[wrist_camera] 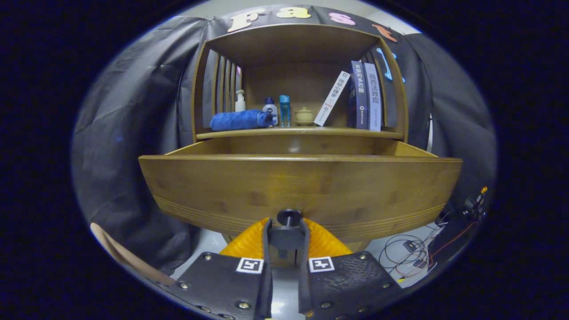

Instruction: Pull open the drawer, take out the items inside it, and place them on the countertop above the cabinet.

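Observation:
A wooden cabinet's drawer [300,189] stands pulled out toward me, its broad front panel just ahead of my fingers. Its dark round knob [289,217] sits between my fingertips, and my gripper [286,238] is shut on the knob. The drawer's inside is hidden behind the front panel. Above the drawer runs the countertop [306,131] of the cabinet. On it lie a rolled blue towel [240,120], a pump bottle [240,101], a small white bottle [269,108], a blue bottle [284,110] and a small teapot [304,115].
Books [364,95] stand at the countertop's right end, one leaning. The shelf has slatted side walls and a top board. Loose cables and a small device [411,251] lie on the floor to the right. A pale curved edge [120,255] shows low on the left.

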A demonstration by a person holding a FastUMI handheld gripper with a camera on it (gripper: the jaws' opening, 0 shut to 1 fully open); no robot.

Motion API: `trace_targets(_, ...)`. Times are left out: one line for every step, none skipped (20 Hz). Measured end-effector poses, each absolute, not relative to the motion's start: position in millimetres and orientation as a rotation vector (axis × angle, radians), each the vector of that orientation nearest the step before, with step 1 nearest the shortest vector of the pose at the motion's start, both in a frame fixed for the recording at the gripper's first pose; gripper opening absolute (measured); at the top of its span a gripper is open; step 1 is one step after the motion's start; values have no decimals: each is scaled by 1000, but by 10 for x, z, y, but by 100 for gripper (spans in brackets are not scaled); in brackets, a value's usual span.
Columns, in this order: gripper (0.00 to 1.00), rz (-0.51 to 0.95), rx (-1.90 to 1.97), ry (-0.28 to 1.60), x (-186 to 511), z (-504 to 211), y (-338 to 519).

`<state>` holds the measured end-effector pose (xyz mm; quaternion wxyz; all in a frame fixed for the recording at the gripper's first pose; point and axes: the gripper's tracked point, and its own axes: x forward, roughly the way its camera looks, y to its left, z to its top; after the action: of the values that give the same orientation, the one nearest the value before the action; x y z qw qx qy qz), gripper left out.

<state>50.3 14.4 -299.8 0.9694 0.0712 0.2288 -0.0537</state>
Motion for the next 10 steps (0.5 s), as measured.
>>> trace_targets(23, -108, 137, 460, 457, -2992, 143)
trace_targets(23, -105, 137, 462, 396, -2988, 150)
trace_targets(23, -98, 140, 464, 340, -2993, 172)
trace_targets(23, -94, 136, 465, 306, -2987, 182)
trace_targets(23, -92, 132, 468, 264, -2988, 176)
trace_targets(23, -92, 130, 466, 247, -2988, 180)
trace_targets(23, -96, 123, 465, 250, -2993, 177)
trace_targets(23, -99, 112, 468, 249, -2986, 177)
trace_targets(23, -100, 102, 470, 244, -3002, 177)
trace_targets(23, -98, 98, 471, 235, -3002, 181)
